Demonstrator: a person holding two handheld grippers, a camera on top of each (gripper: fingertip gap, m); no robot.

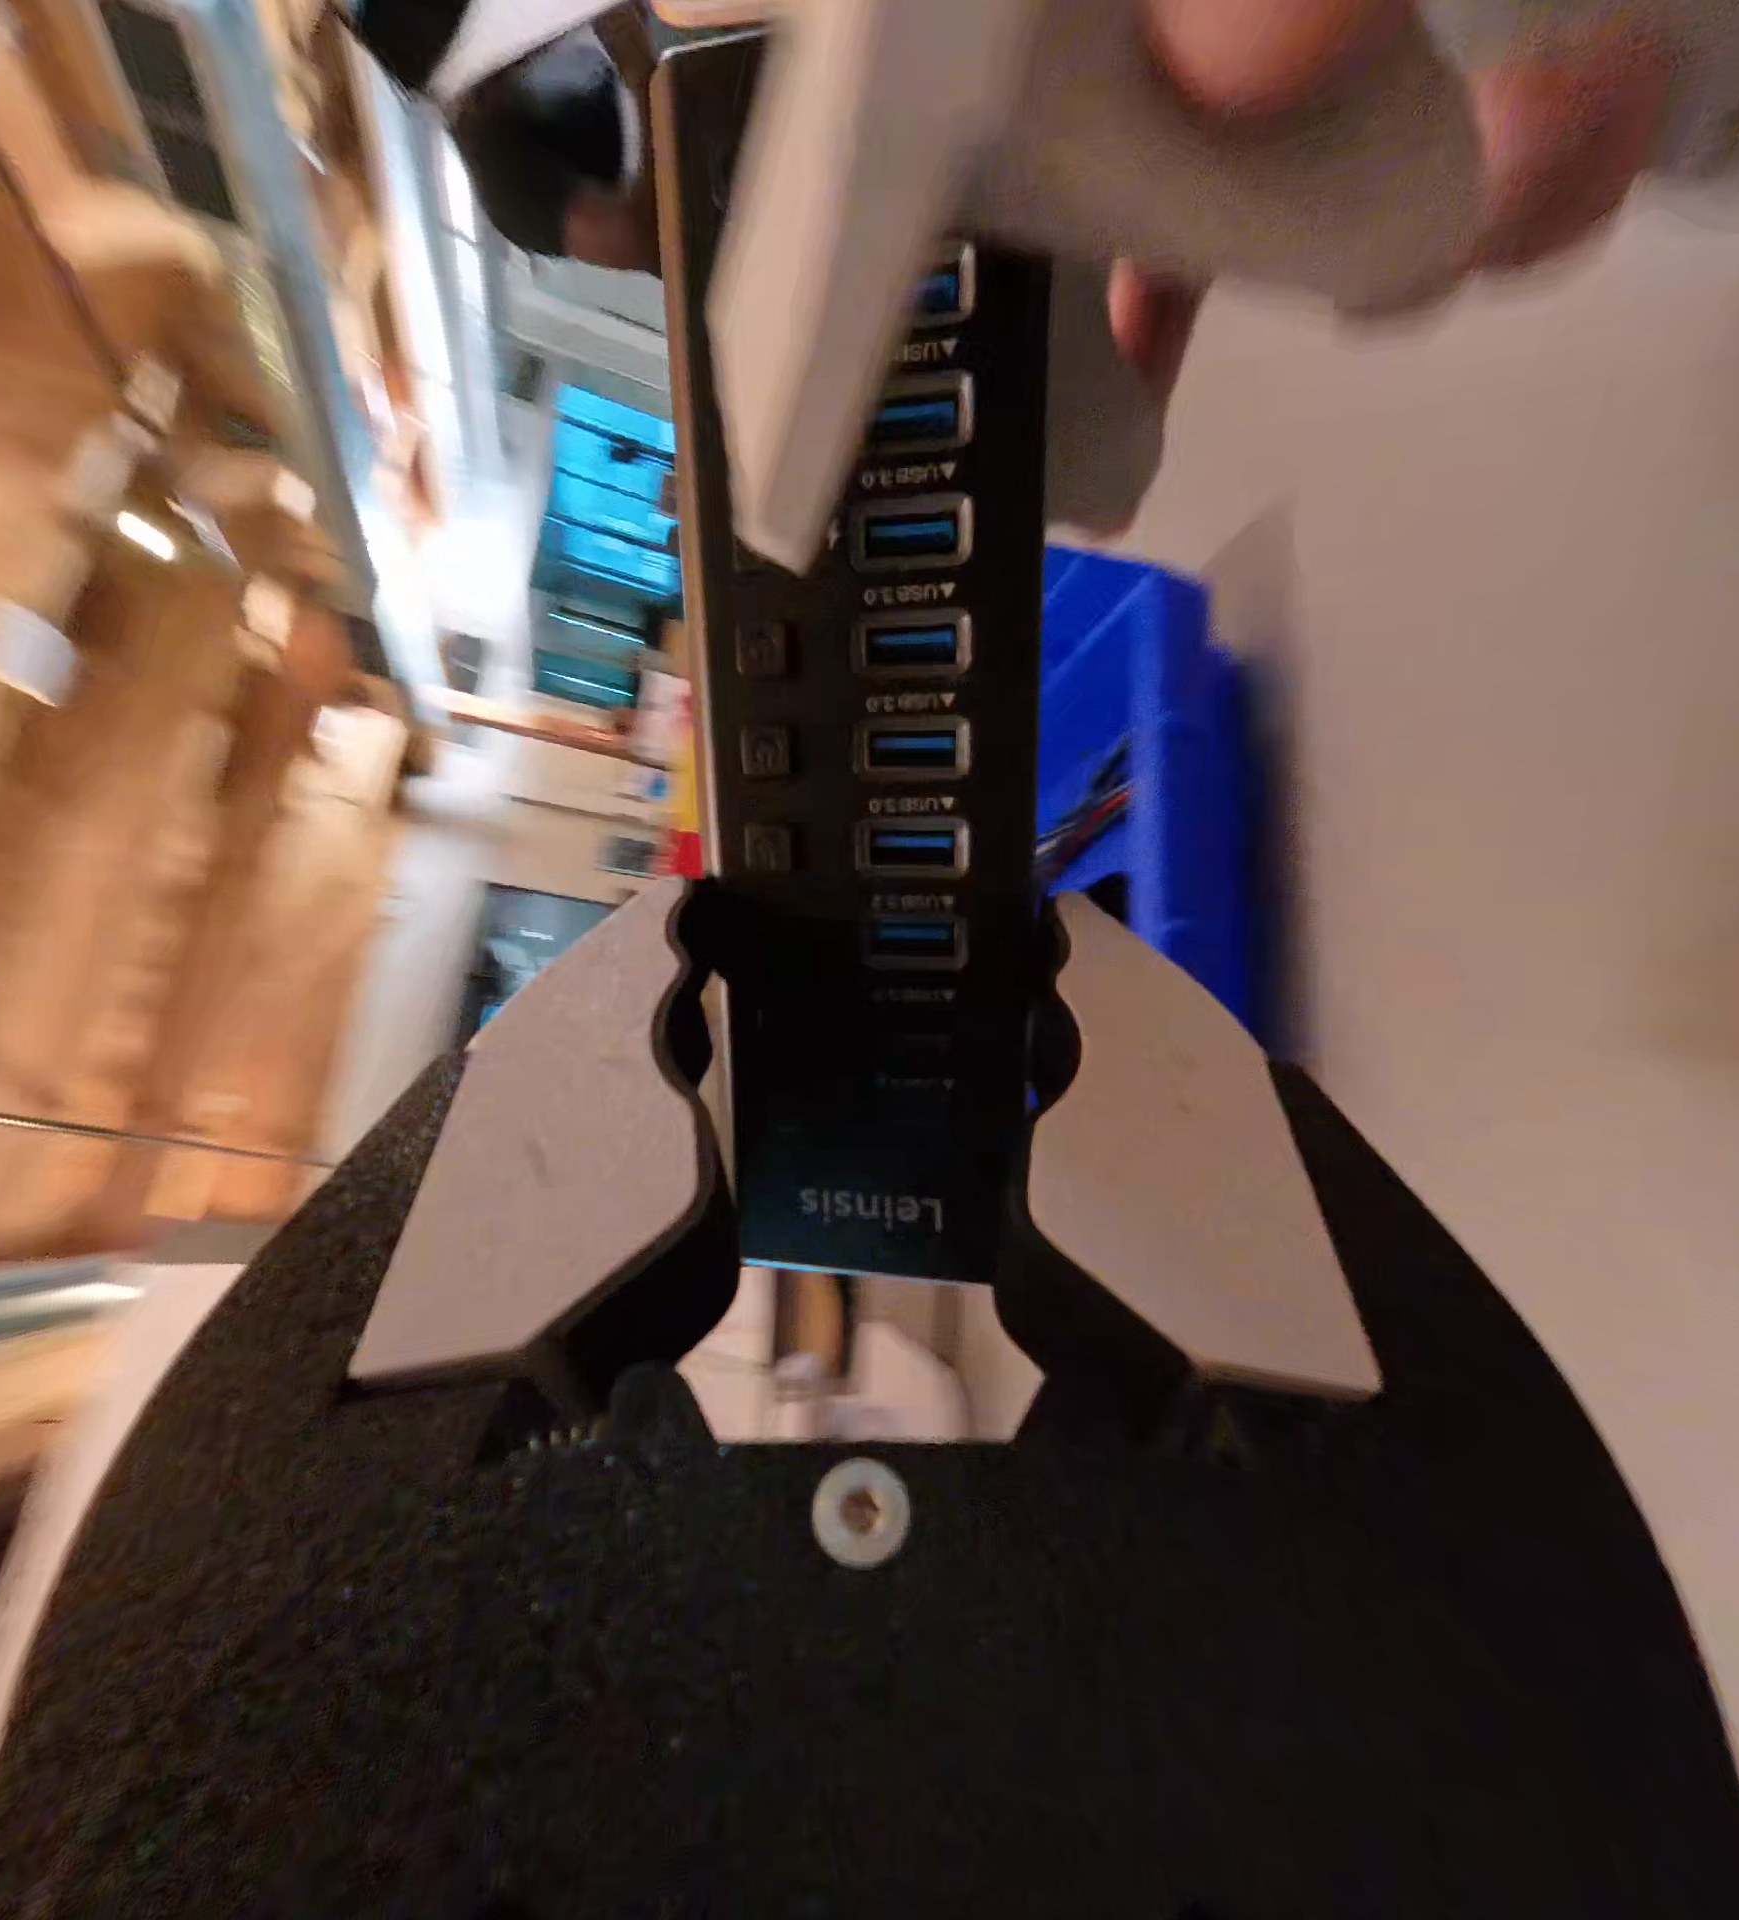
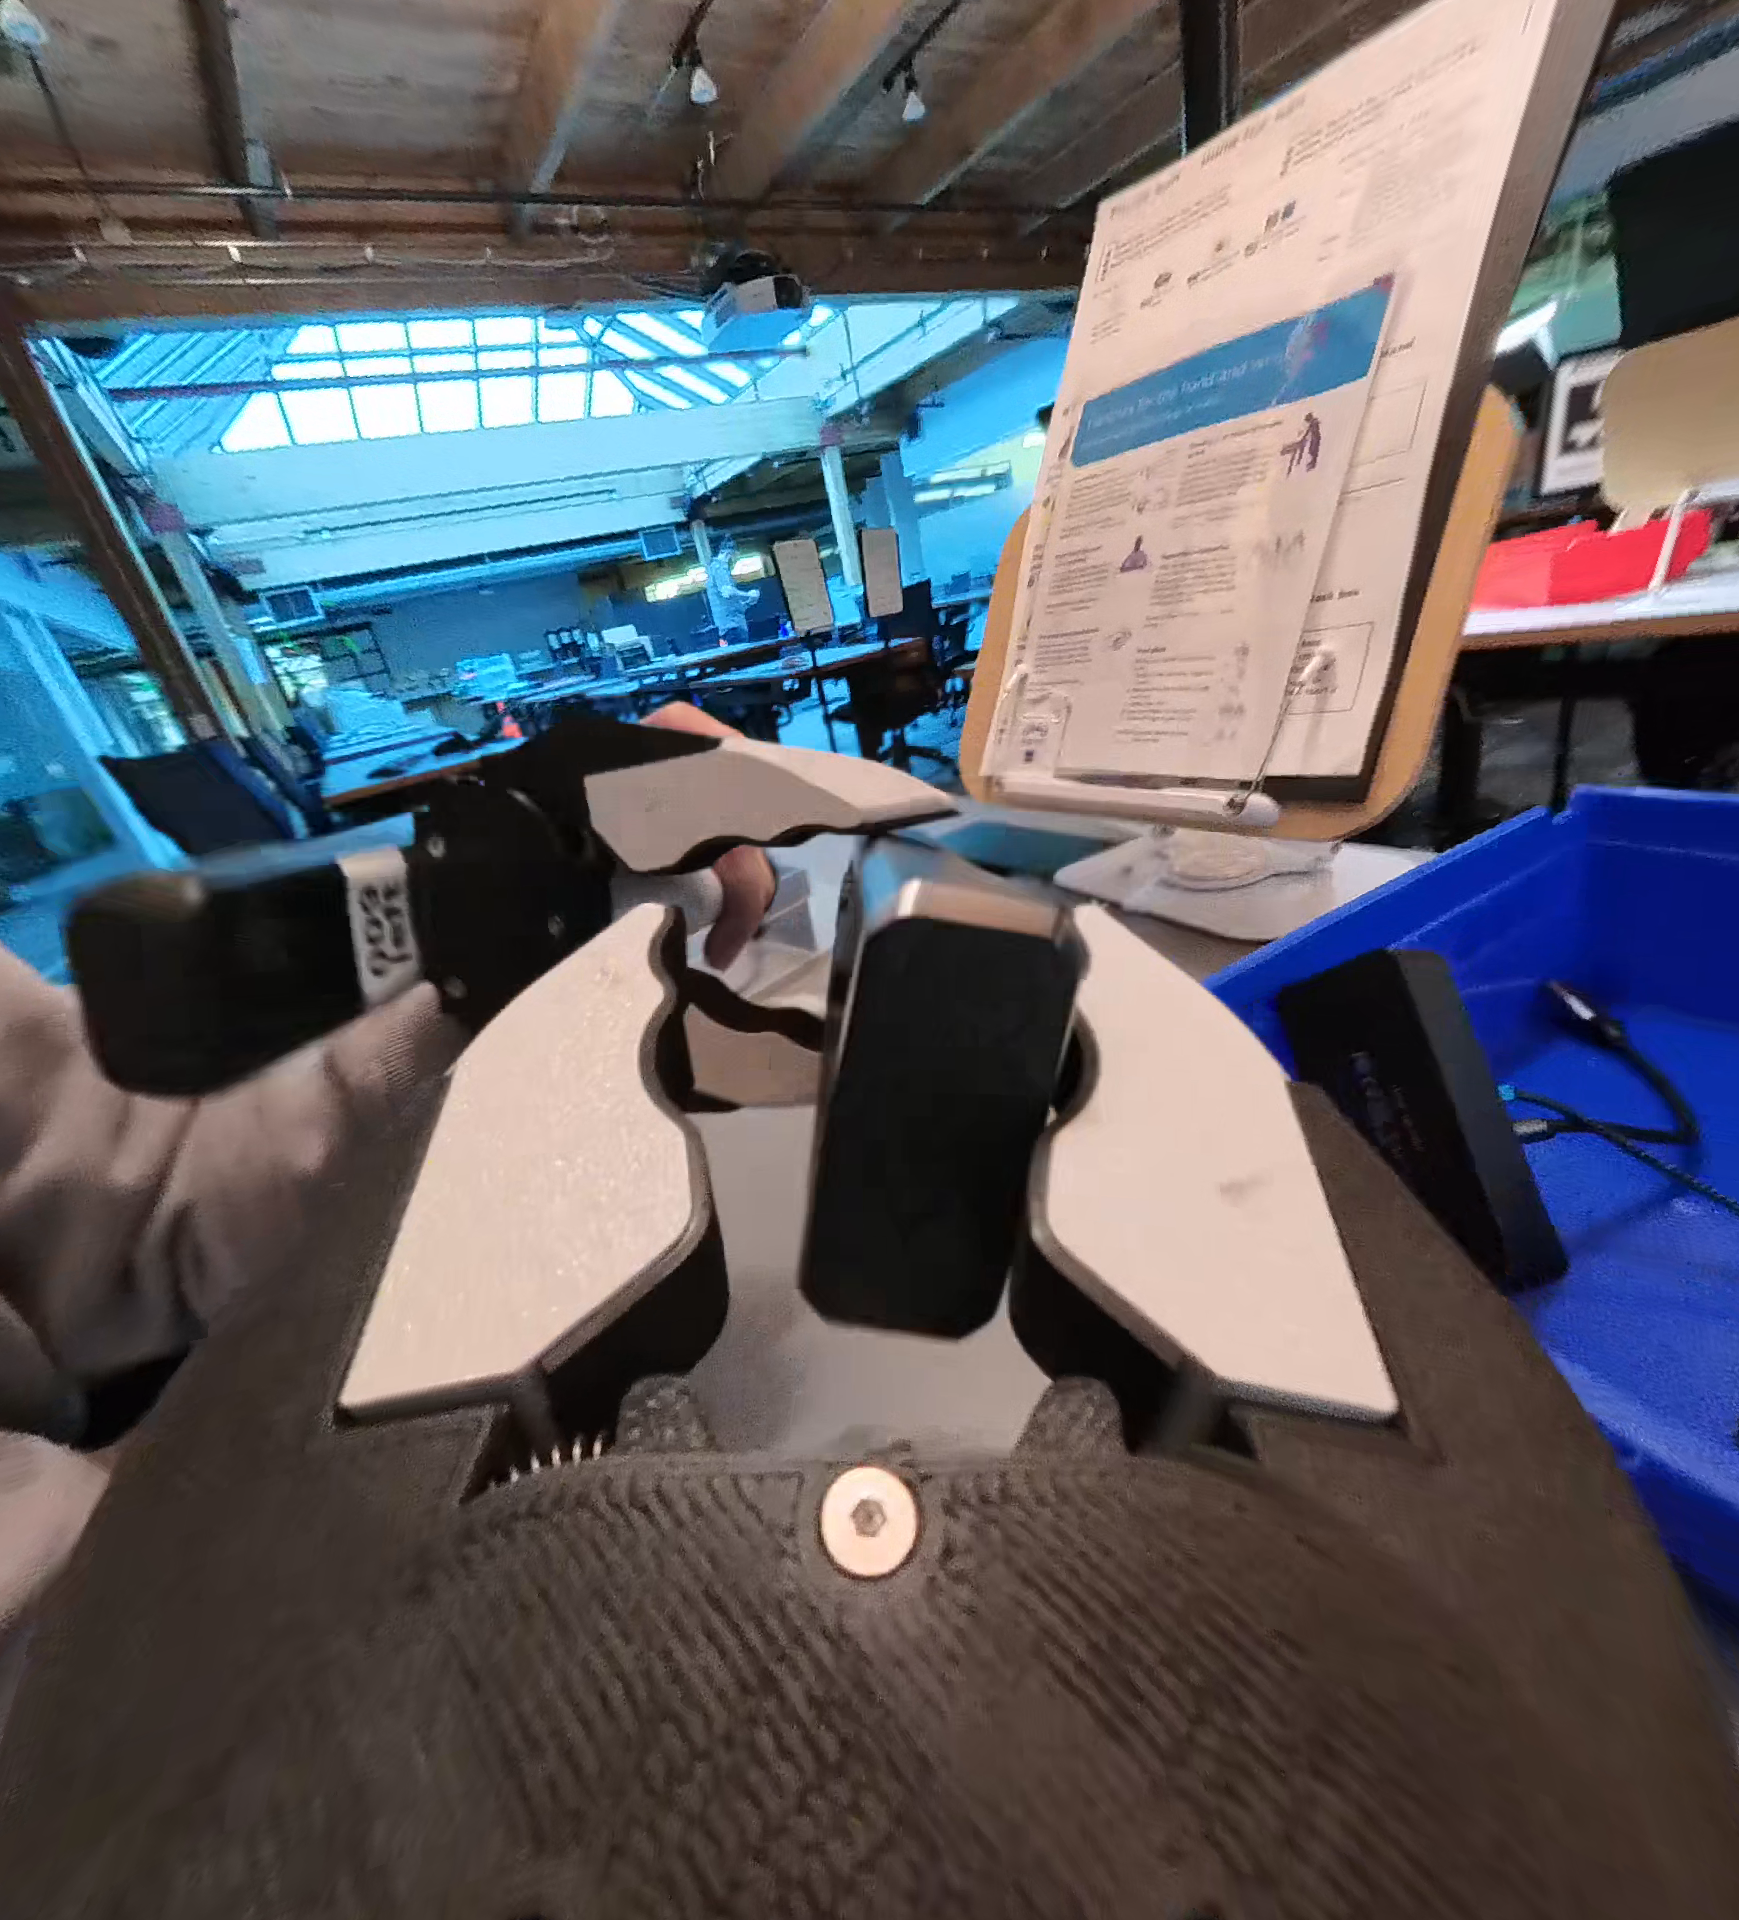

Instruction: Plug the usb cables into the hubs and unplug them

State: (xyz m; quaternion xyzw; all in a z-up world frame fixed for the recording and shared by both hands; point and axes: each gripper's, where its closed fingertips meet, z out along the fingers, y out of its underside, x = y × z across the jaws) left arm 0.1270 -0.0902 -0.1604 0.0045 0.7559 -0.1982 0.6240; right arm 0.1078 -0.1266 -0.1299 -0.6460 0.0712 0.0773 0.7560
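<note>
A long black USB hub [image 1: 886, 665] with a row of blue ports and small buttons is lifted off the table. My left gripper [image 1: 875, 935] is shut on its lower end, jaws pressing both long sides. In the right wrist view the hub's other end [image 2: 938, 1122] sits between the fingers of my right gripper [image 2: 865, 935]. It touches the right finger, with a gap to the left one, so that gripper is open. One right-gripper finger [image 1: 813, 364] crosses the hub's face. A left-gripper finger [image 2: 761, 795] shows beyond. No cable is in either gripper.
A blue bin [image 2: 1696, 894] stands at the right and holds a second black hub [image 2: 1416, 1112], a thin black cable [image 2: 1634, 1081] and coloured wires. It also shows in the left wrist view [image 1: 1156, 727]. A document stand [image 2: 1239, 499] stands behind on the white table. A grey sleeve [image 2: 65, 1195] is at left.
</note>
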